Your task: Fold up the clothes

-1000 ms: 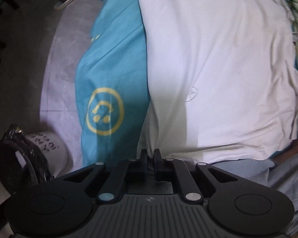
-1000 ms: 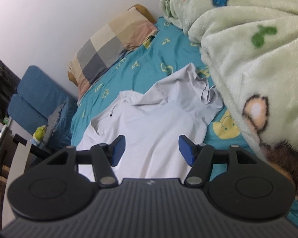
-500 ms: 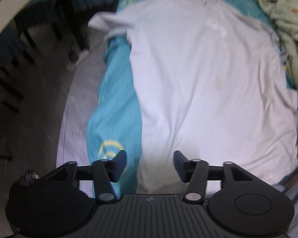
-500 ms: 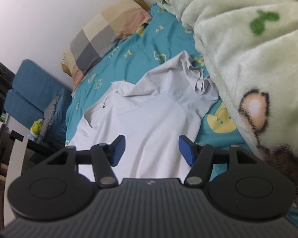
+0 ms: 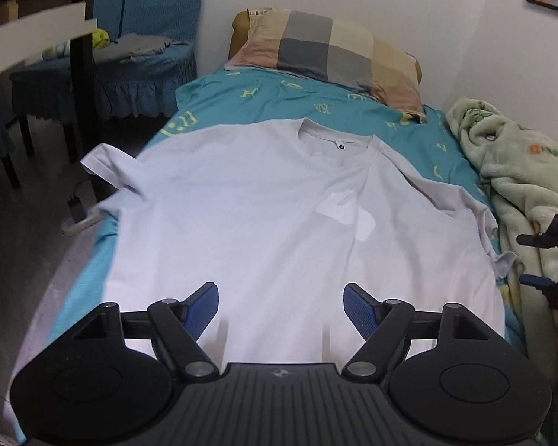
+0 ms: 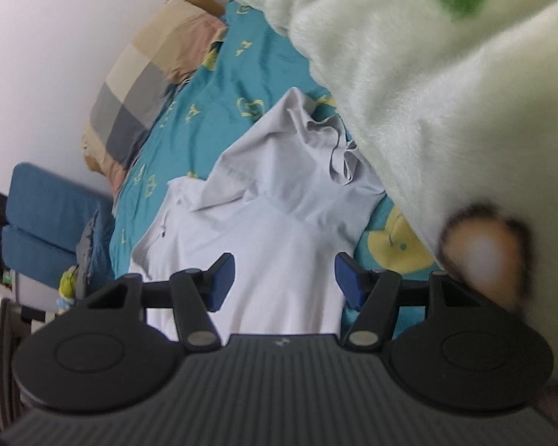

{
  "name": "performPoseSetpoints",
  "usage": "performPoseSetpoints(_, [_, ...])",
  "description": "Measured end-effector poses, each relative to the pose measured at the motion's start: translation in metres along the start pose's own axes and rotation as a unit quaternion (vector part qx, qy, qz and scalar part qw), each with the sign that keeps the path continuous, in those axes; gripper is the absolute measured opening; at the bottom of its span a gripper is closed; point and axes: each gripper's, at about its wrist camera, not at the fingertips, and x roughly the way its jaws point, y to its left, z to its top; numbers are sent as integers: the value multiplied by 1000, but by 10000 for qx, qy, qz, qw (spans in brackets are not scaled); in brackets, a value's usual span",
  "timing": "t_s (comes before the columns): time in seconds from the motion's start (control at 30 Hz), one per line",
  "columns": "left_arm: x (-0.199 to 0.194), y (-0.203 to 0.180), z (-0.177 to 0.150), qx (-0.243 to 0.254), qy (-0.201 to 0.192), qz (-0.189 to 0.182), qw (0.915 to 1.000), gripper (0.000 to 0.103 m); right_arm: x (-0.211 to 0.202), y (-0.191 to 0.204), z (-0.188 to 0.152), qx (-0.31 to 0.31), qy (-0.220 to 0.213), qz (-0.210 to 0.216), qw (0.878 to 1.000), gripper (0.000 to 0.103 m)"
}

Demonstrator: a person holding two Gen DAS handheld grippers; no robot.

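Observation:
A white T-shirt (image 5: 264, 230) lies spread flat, front up, on the teal bed sheet (image 5: 264, 100), collar toward the pillow. Its left sleeve (image 5: 108, 165) hangs over the bed's left edge. My left gripper (image 5: 281, 303) is open and empty above the shirt's hem. In the right wrist view the shirt (image 6: 264, 245) shows with its right sleeve (image 6: 308, 148) crumpled against the blanket. My right gripper (image 6: 284, 278) is open and empty above the shirt's right side; it also shows at the right edge of the left wrist view (image 5: 550, 260).
A checked pillow (image 5: 327, 50) lies at the head of the bed. A pale green fleece blanket (image 5: 520, 178) is heaped along the right side, close to my right gripper (image 6: 446, 111). Blue covered chairs (image 5: 130, 52) and a dark table leg (image 5: 80, 74) stand left of the bed.
My left gripper has let go of the shirt's hem, opened and lifted, tilting up so the whole shirt shows. My right gripper has moved closer to the blanket and stays open.

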Motion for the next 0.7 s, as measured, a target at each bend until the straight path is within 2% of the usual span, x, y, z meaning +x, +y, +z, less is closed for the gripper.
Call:
performPoseSetpoints(0.13, [27,20,-12,210,52,204,9996,76,36,-15,4,536,-108,17,9985,63])
performPoseSetpoints(0.2, [37,30,-13,54,135,128,9998,76,55,-18,1,552,-231,-267,9979,63])
performPoseSetpoints(0.3, [45,42,-9,-228,149,-77,9996,76,75,-17,-2,291,-656,-807,9942,63])
performPoseSetpoints(0.37, [49,46,-8,-257,130,-134,9995,77,78,-14,-7,216,-934,-964,9907,62])
performPoseSetpoints(0.5, [63,50,-11,-395,323,-248,9984,78,70,-18,-23,539,-1049,-856,9893,62])
performPoseSetpoints(0.7, [67,60,-13,-643,337,-445,9964,80,87,-15,-9,177,-1381,-451,9892,63])
